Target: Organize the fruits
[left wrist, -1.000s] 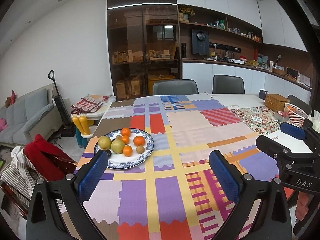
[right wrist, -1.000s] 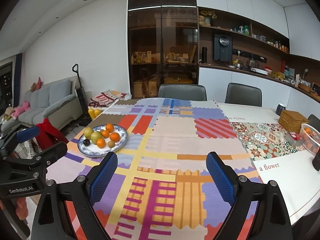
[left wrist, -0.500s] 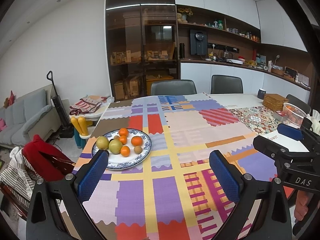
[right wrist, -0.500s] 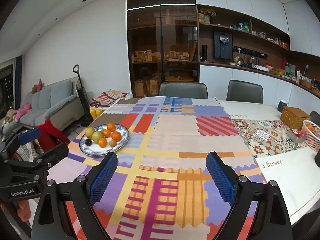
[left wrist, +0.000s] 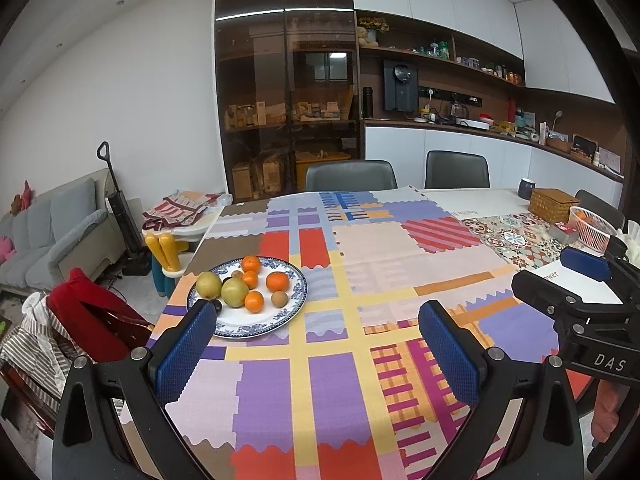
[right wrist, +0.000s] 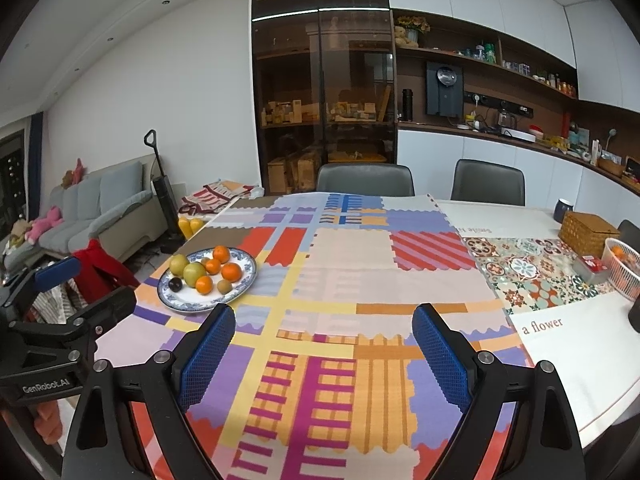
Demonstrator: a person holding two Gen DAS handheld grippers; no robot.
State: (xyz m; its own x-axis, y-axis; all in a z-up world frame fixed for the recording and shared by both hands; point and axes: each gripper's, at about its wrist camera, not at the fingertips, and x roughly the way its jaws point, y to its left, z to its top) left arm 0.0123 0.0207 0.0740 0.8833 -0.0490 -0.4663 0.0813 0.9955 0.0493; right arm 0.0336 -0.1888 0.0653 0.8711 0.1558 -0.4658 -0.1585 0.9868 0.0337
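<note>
A blue-and-white plate [left wrist: 294,303] [right wrist: 247,279] lies on the left part of a patchwork tablecloth [left wrist: 340,364] [right wrist: 332,280]. It carries several oranges [left wrist: 277,281] [right wrist: 231,271], two yellow-green pears [left wrist: 234,291] [right wrist: 194,273], brown kiwis [left wrist: 279,299] and a dark plum [right wrist: 175,284]. My left gripper [left wrist: 318,348] hovers open over the near table edge, its left pad just short of the plate. To its right my right gripper [right wrist: 324,350] hangs open over the cloth with nothing between its fingers. Each gripper shows at the side of the other's view.
At the far right stand a white mesh basket [right wrist: 625,268] with orange fruit, a wicker box [right wrist: 586,233], a red packet [right wrist: 595,265] and a dark mug [right wrist: 563,209]. Two grey chairs [right wrist: 366,179] line the far side. A chair with red clothing [left wrist: 94,320] is at the left.
</note>
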